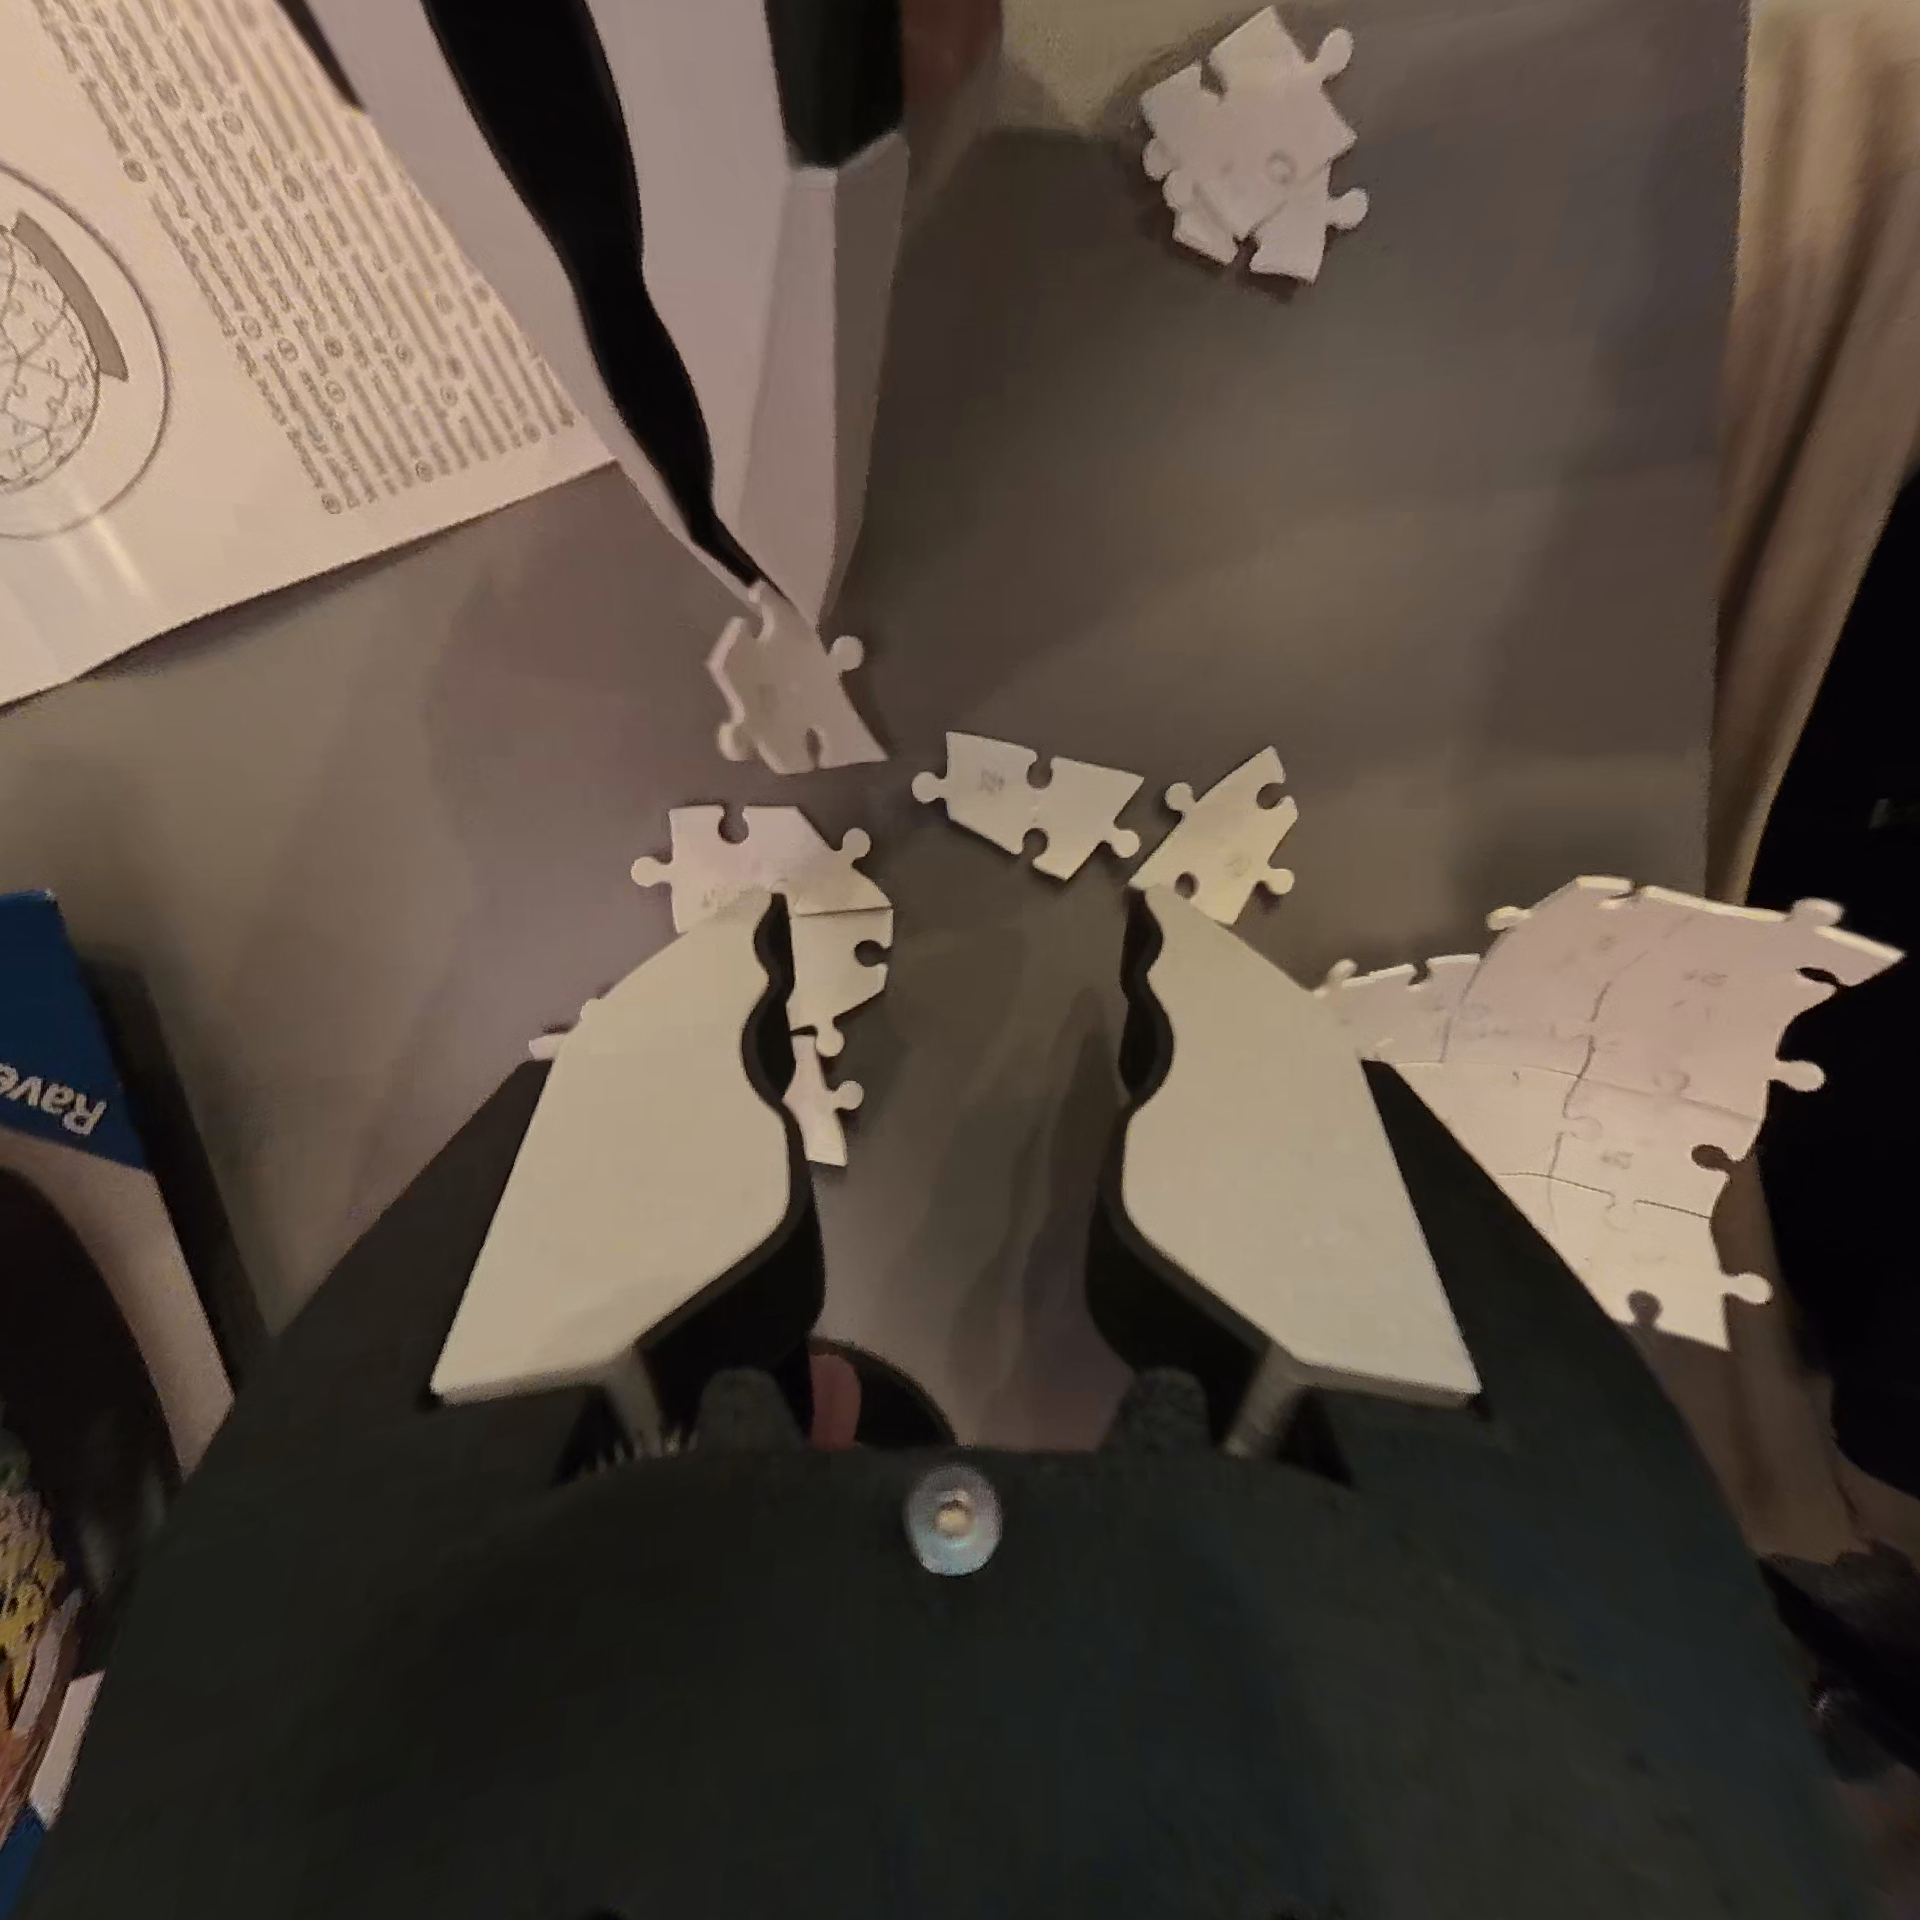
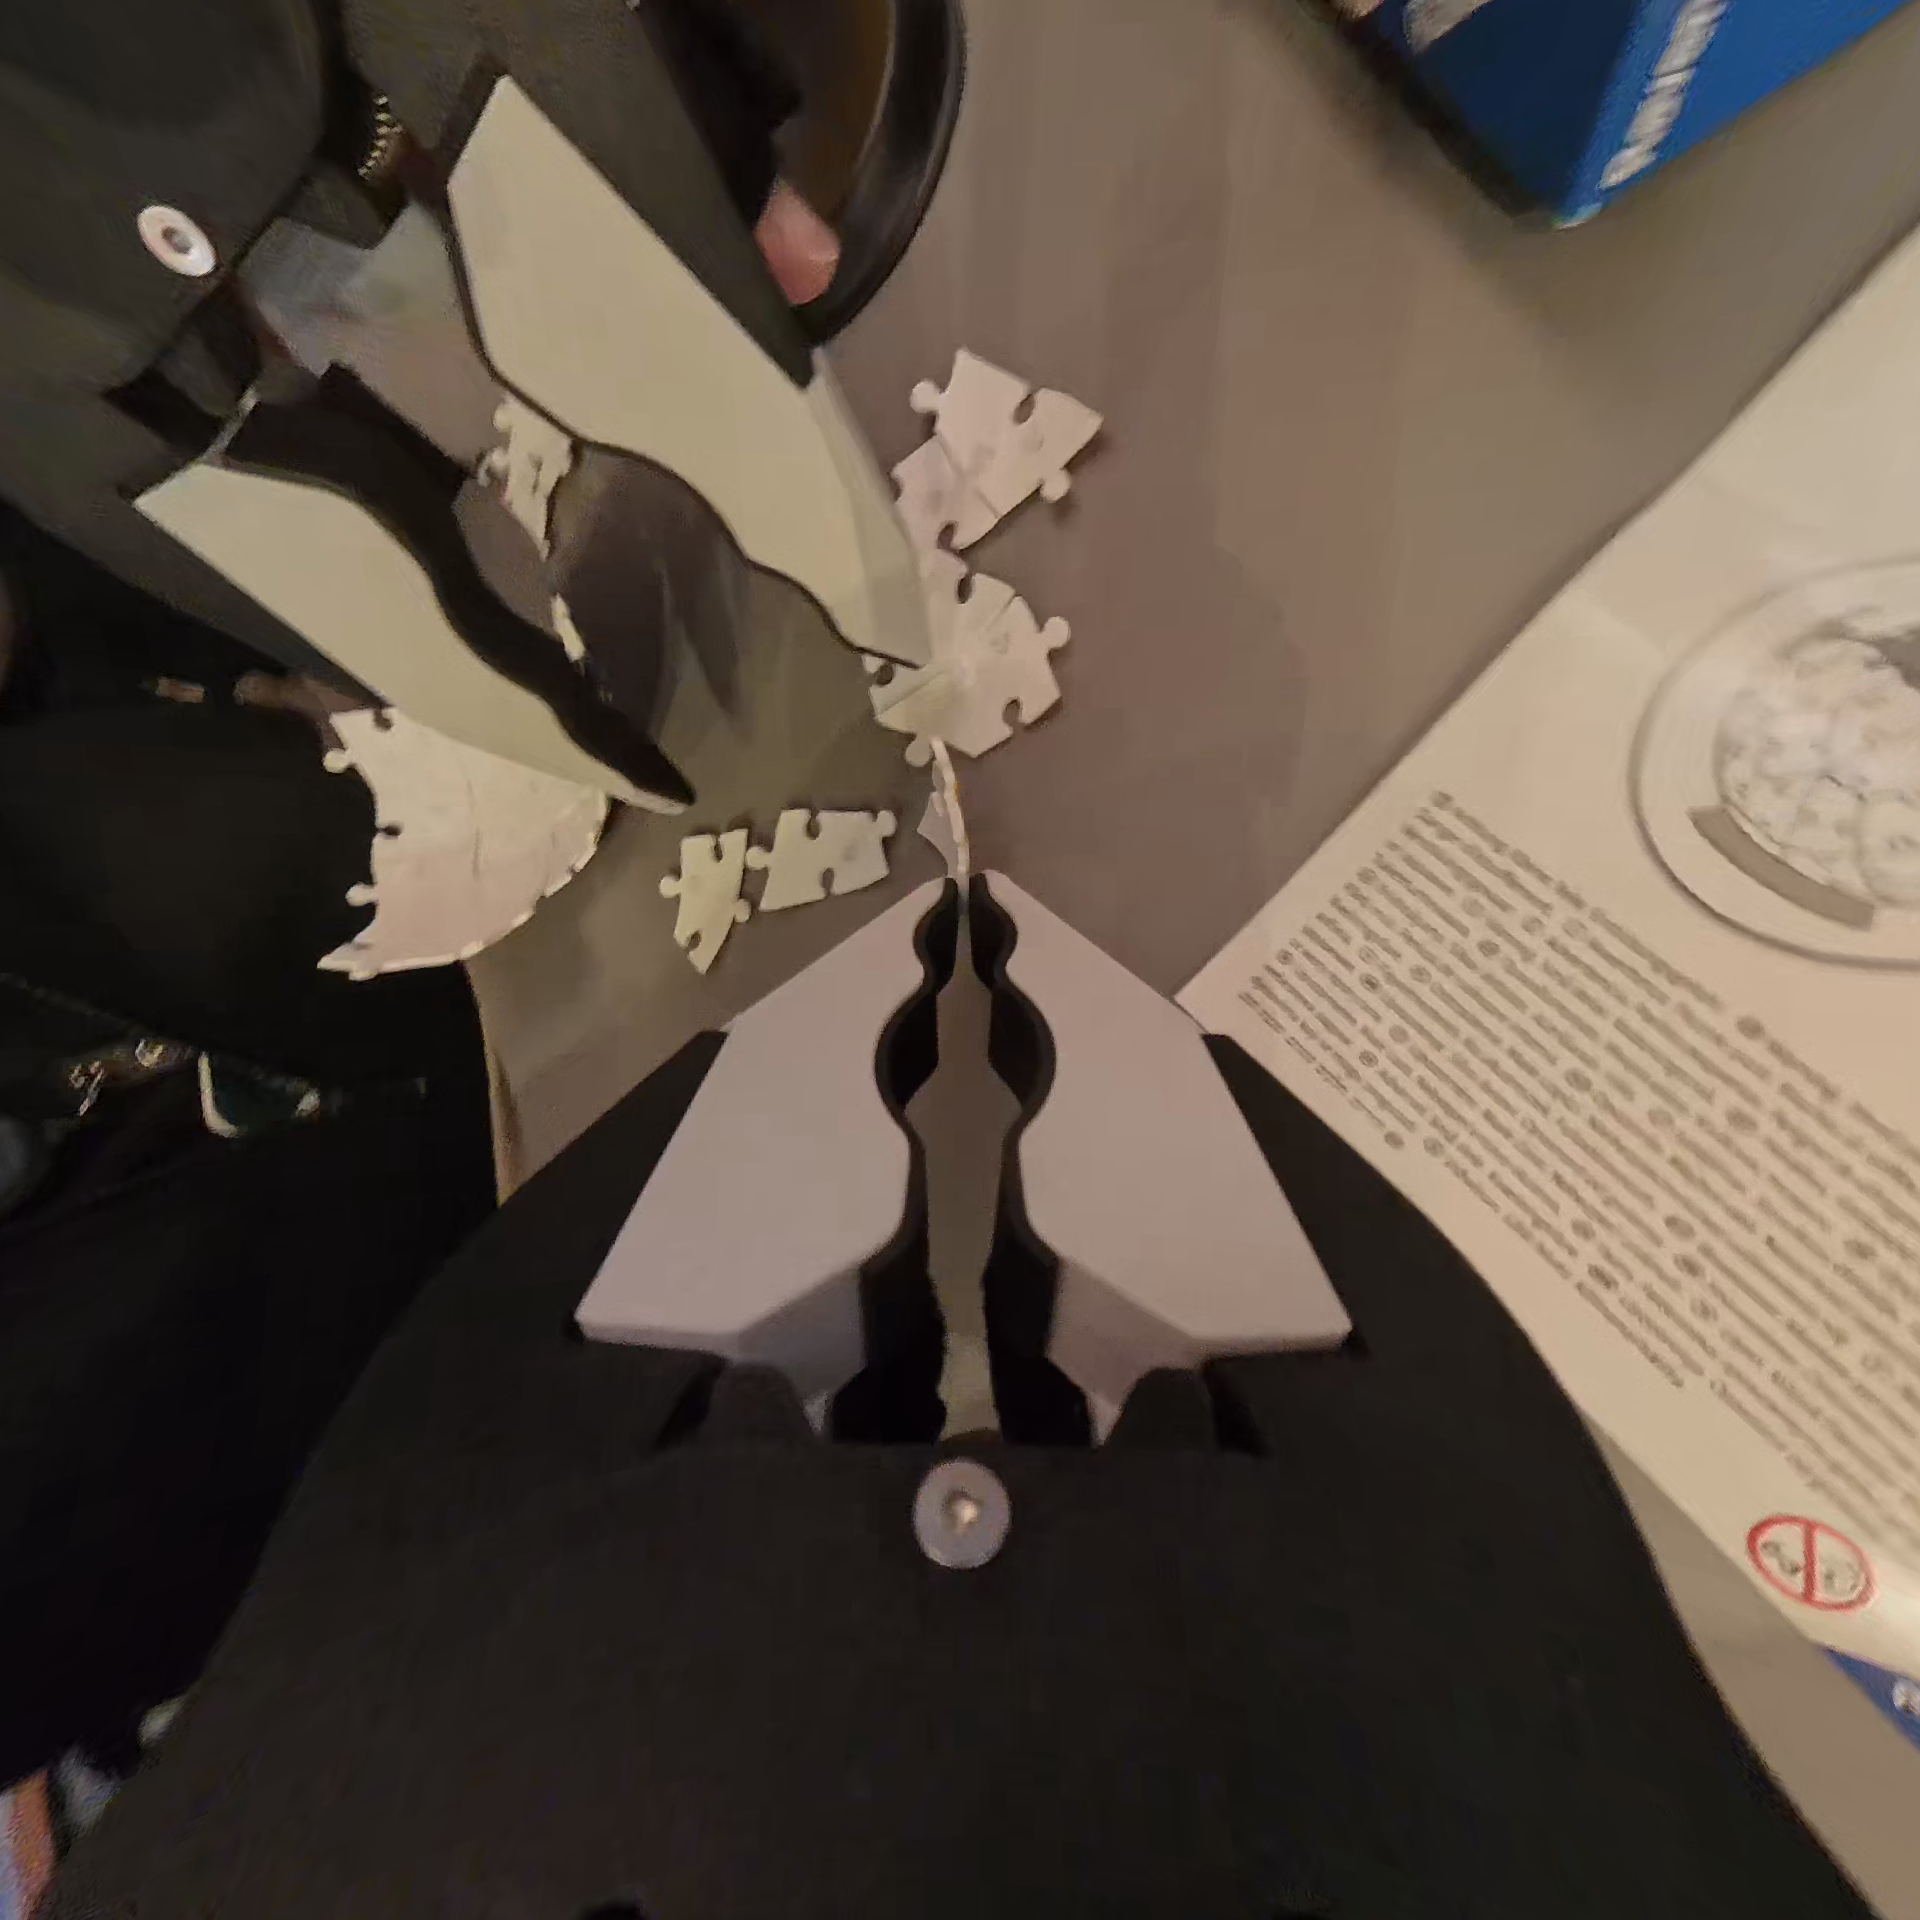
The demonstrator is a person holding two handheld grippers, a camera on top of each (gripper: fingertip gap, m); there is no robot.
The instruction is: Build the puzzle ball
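Observation:
White puzzle pieces lie blank side up on a grey table. My left gripper is open and empty. Its left finger lies over a small cluster of joined pieces. A joined pair and a single piece lie just ahead of it. A curved assembled section sits at its right and also shows in the right wrist view. My right gripper is shut on a single puzzle piece, seen edge-on. From the left wrist view, that gripper holds the piece close to the cluster.
A printed instruction sheet lies at the far left and shows in the right wrist view. A blue puzzle box stands at the left edge. Another clump of pieces lies far ahead. The left gripper crowds the pieces.

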